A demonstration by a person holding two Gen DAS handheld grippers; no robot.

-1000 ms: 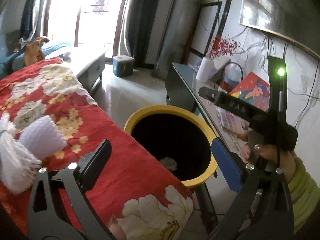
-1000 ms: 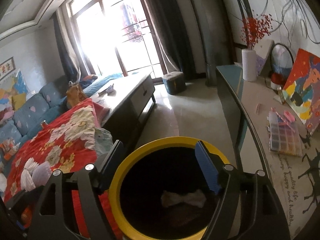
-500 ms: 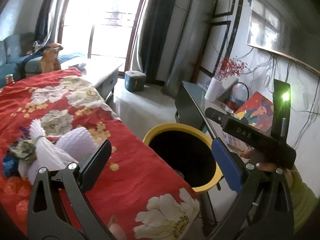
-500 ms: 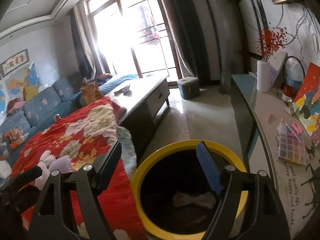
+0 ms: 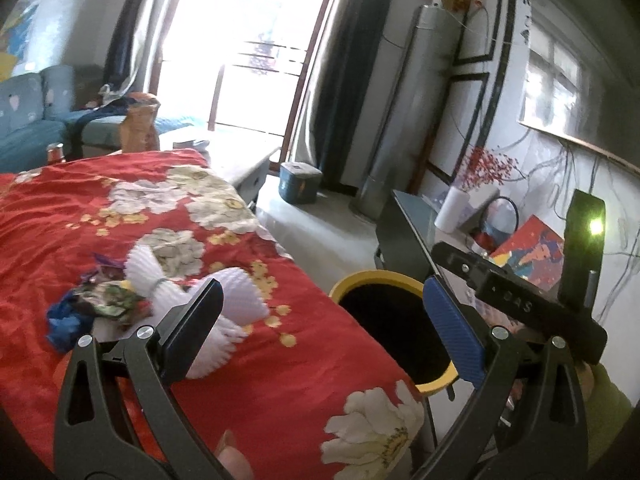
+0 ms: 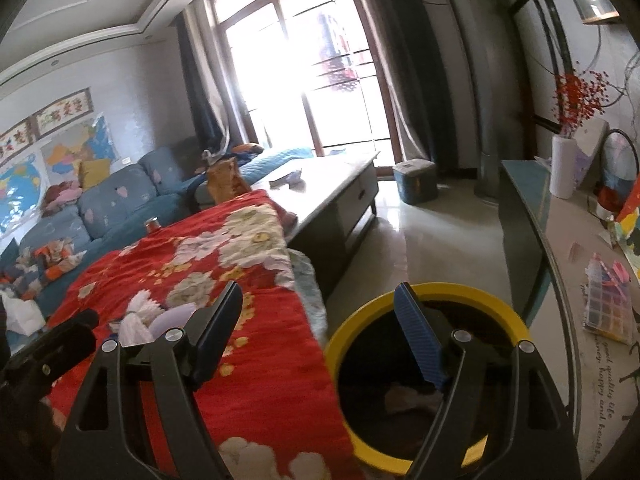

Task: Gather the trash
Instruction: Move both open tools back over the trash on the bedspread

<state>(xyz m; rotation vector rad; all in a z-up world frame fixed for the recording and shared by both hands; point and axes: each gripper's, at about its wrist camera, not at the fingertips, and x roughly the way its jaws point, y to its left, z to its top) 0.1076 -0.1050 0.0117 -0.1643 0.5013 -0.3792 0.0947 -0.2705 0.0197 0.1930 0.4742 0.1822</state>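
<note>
Black-framed left gripper (image 5: pixel 320 316) and right gripper (image 6: pixel 320 320) both gape wide, holding and touching nothing.

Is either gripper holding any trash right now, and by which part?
No. Left gripper and right gripper are both open and empty; the white foam nets lie untouched on the red cloth.

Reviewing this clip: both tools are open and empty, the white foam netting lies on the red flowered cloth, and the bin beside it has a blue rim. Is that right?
Not quite. The bin has a yellow rim, not blue, as the right wrist view shows. The rest holds: the left tool and right tool are open and empty, and the white foam netting lies on the red flowered cloth.
</note>
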